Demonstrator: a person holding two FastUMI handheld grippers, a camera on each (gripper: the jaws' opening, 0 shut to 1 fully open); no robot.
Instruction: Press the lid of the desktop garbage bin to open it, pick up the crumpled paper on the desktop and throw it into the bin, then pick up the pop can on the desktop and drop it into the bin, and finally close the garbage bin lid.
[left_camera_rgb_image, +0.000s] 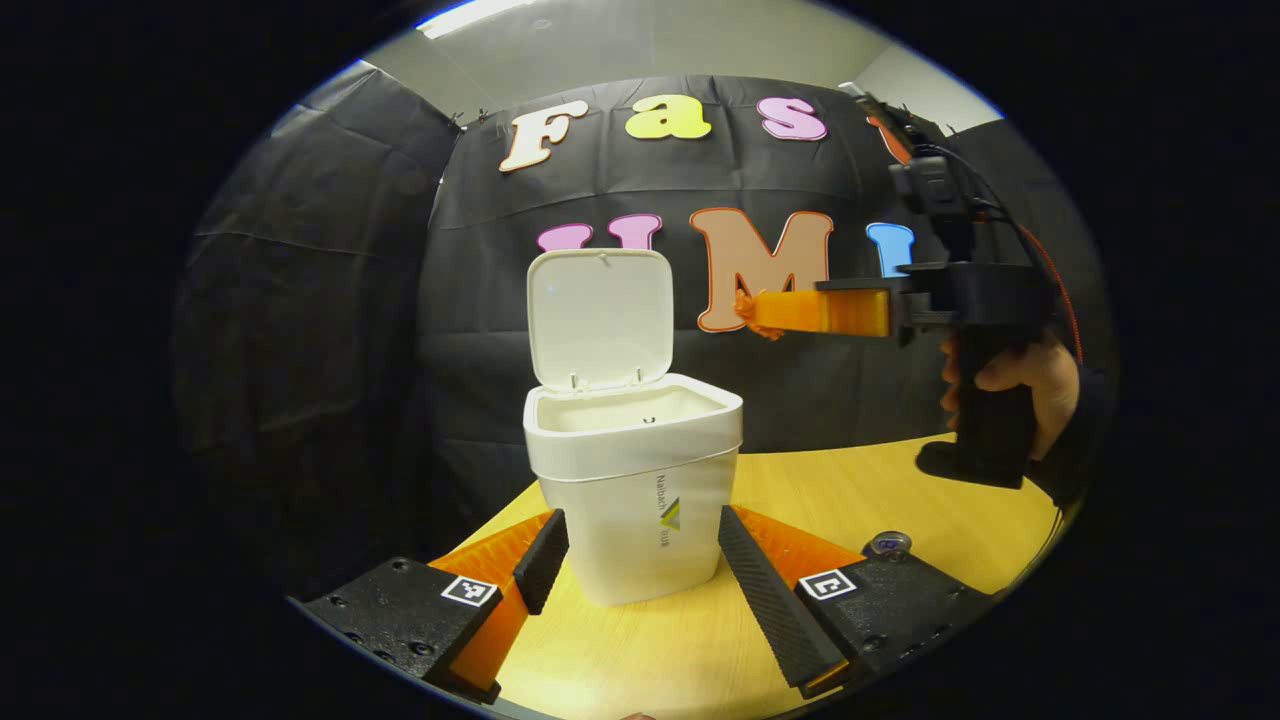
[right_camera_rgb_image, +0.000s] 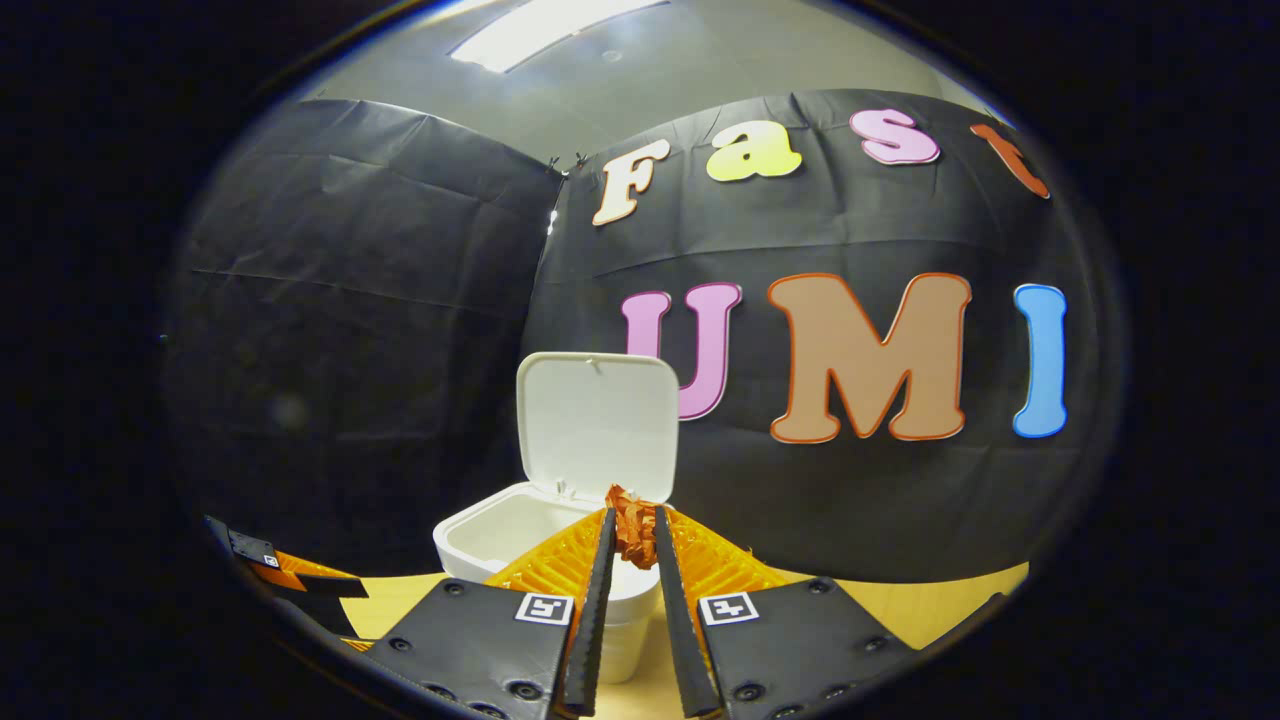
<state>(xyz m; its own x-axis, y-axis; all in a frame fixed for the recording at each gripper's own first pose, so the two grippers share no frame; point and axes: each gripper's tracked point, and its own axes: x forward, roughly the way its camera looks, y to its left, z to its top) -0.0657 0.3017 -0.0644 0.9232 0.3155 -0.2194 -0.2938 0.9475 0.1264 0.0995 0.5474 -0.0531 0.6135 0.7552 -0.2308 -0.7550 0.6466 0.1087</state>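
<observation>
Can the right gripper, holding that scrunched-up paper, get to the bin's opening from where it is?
Probably yes. The lid stands open, hinged at the back, so the garbage bin mouth is uncovered. The right gripper, jaws closed on the crumpled paper, hangs above and beside the rim with nothing between them.

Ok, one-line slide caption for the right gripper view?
Right gripper carries the crumpled paper toward the white bin, its lid standing open.

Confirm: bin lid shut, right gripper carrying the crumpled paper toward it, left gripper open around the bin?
Not quite: the lid stands open above the bin, as the left gripper view shows. The rest holds: right gripper pinches the crumpled paper; left gripper straddles the bin, open.
</observation>
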